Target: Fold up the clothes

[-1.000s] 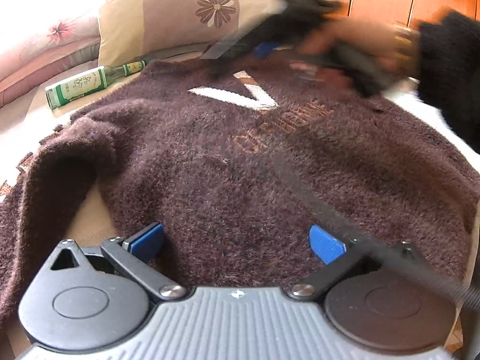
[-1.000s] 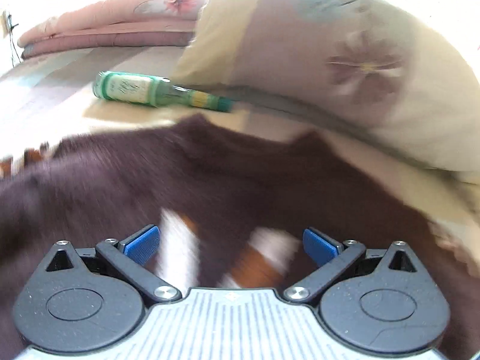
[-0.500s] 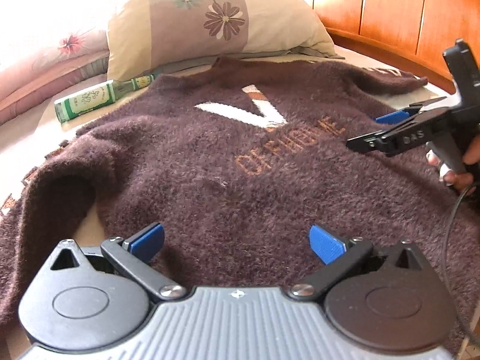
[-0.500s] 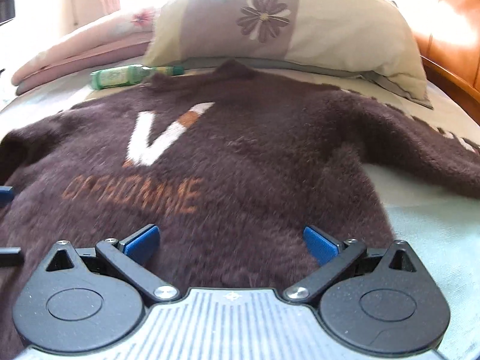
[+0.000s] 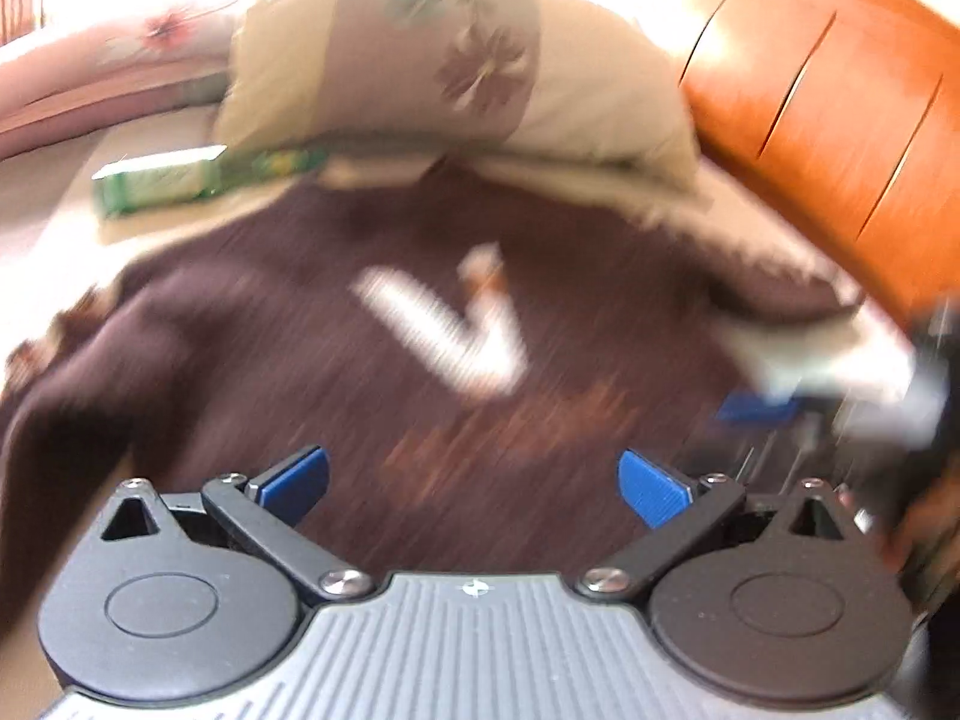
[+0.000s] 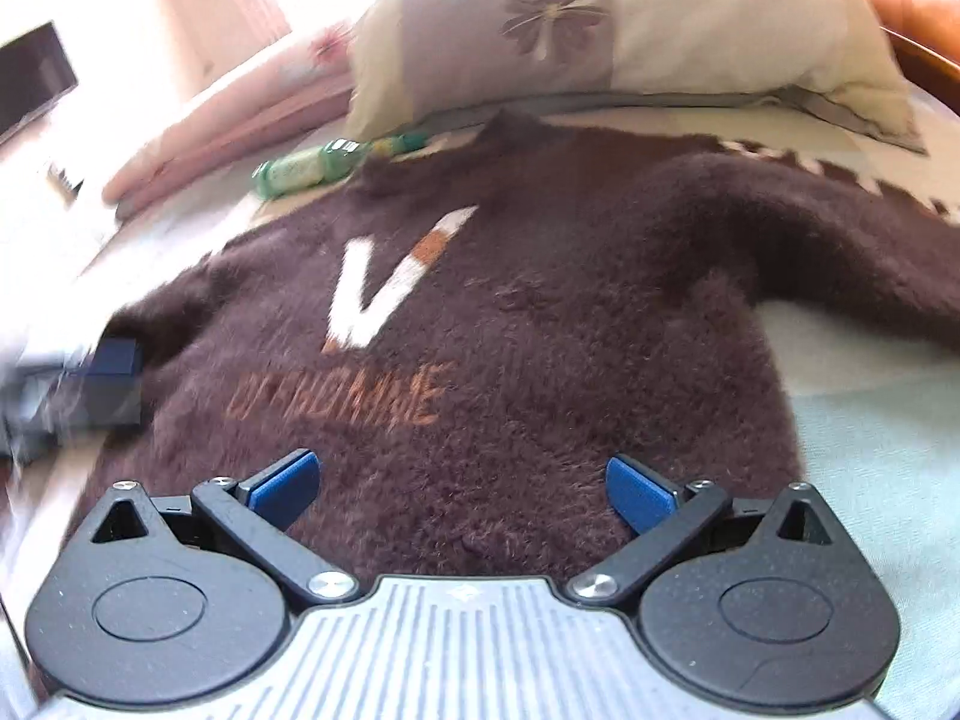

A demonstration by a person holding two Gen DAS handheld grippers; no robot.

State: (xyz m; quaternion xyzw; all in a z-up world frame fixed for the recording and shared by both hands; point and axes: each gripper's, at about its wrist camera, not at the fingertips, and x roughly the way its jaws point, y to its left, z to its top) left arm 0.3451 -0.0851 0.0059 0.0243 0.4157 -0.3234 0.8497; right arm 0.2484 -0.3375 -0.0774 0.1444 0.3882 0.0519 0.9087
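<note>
One brown sweater (image 6: 570, 312) lies spread on one bed (image 6: 870, 420), with one white V (image 6: 372, 294) on its chest and one line of orange lettering (image 6: 342, 399) below it. One green bottle (image 6: 312, 165) lies at the far left. One floral pillow (image 6: 630, 24) sits at the far end, one pink folded quilt (image 6: 240, 108) to its left. Two grippers show: the left gripper (image 5: 474, 480) and the right gripper (image 6: 462, 489), each with two blue fingertips (image 6: 282, 483). One wooden headboard (image 5: 840, 108) stands far right.

Fuzzy knit sweater (image 6: 540, 324) — glossy wooden headboard (image 5: 828, 96), cloth pillow (image 6: 630, 24)
</note>
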